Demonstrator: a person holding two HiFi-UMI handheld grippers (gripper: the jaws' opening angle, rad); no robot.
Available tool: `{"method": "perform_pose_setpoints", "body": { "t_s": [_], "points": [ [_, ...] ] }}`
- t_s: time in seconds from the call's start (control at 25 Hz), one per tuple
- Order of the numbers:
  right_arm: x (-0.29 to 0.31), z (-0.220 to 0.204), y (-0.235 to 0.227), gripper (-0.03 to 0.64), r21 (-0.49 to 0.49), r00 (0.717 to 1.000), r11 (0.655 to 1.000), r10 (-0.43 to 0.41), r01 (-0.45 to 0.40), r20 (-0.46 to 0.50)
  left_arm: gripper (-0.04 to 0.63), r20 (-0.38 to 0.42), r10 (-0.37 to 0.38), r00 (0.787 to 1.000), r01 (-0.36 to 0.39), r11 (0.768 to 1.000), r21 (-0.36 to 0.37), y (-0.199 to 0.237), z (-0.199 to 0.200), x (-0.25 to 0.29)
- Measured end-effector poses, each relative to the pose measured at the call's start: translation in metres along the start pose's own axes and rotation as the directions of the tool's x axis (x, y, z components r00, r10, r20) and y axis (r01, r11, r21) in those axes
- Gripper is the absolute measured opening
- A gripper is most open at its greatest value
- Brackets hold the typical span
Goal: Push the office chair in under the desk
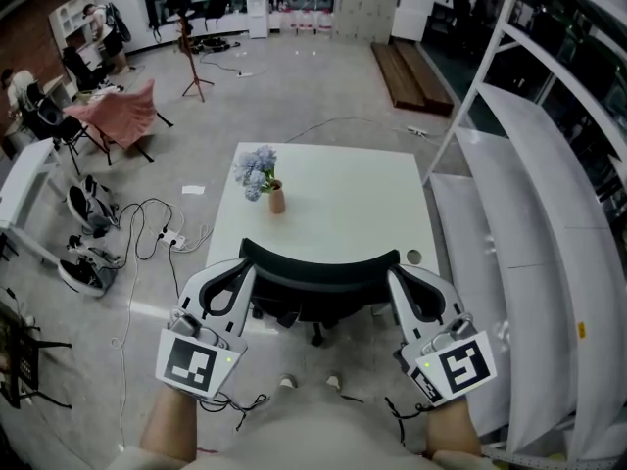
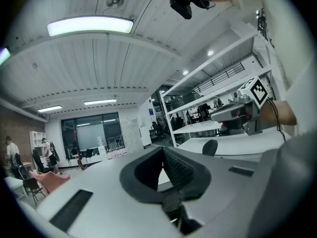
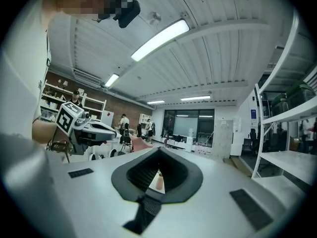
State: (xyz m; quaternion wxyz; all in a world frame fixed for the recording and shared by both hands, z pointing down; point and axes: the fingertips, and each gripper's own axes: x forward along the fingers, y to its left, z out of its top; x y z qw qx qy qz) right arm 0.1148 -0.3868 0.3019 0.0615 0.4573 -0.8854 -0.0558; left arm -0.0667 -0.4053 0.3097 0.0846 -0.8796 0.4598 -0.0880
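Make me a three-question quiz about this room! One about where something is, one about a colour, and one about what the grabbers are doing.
1. Where does the flower vase stand?
A. on the floor
B. on the desk
C. on the shelf

2. What colour is the office chair?
A. red
B. white
C. black

3. How are the jaws of the left gripper and the right gripper?
A. shut, nothing between them
B. wide open
C. squeezing a shoe

Answers:
1 B, the vase sits on the white desk.
2 C, the chair looks black.
3 A, each gripper view shows its jaws together.
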Motion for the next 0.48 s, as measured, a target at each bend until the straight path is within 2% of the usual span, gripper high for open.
{"method": "perform_pose_setpoints", "body": {
  "t_s": [0.48],
  "points": [
    [0.0011, 0.0008, -0.0029, 0.006, -0.008, 1.0, 1.0, 0.006, -0.006, -0.007, 0.008, 0.005, -0.019, 1.0, 0.018, 0.999, 0.047, -0.0046, 0.0074, 0.0031]
  ]
}}
